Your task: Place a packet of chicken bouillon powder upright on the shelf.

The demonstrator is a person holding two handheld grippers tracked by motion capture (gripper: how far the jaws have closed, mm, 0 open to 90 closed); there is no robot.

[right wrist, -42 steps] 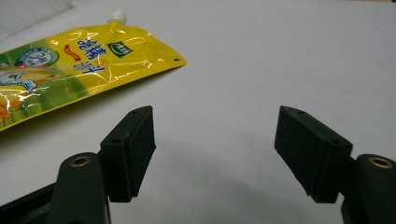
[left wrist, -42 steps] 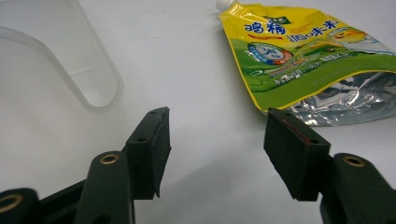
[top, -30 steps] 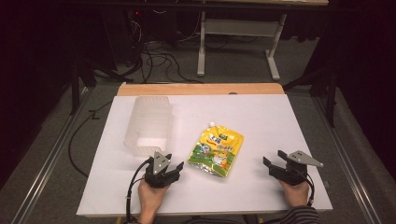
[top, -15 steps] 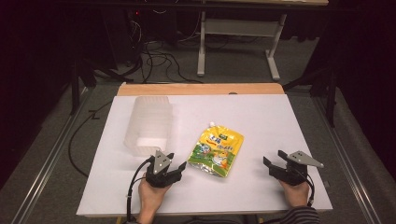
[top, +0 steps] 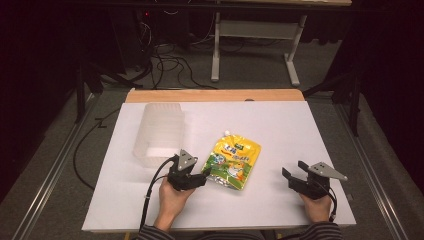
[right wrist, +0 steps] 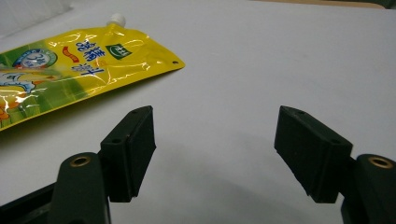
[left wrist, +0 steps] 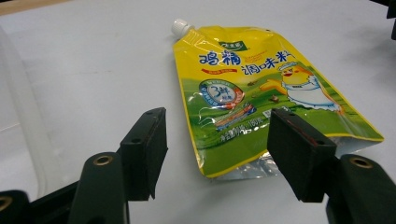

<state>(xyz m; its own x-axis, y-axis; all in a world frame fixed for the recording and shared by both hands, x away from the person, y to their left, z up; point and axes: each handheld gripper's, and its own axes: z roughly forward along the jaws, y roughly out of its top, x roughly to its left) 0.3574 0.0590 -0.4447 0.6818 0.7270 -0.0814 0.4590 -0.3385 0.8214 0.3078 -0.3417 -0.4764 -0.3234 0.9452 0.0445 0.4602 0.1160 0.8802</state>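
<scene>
One table, rectangular, its top a matte white sheet with a bare wooden strip along the far edge; one translucent plastic container, ribbed and round-cornered, lying on its side near the left edge, toward the far corner; one flat spouted pouch, glossy yellow and green with a silver bottom gusset and a white screw cap, lying near the middle of the near half, cap toward the far edge; its print shows blue Chinese characters, a cartoon chick in a chef's hat and a round badge marked "3"; two black tongs, each held in a hand at the near edge; left tongs spread, low over the table at the pouch's bottom corner, gripping nothing; right tongs spread over bare sheet toward the right edge, well apart from the pouch.
</scene>
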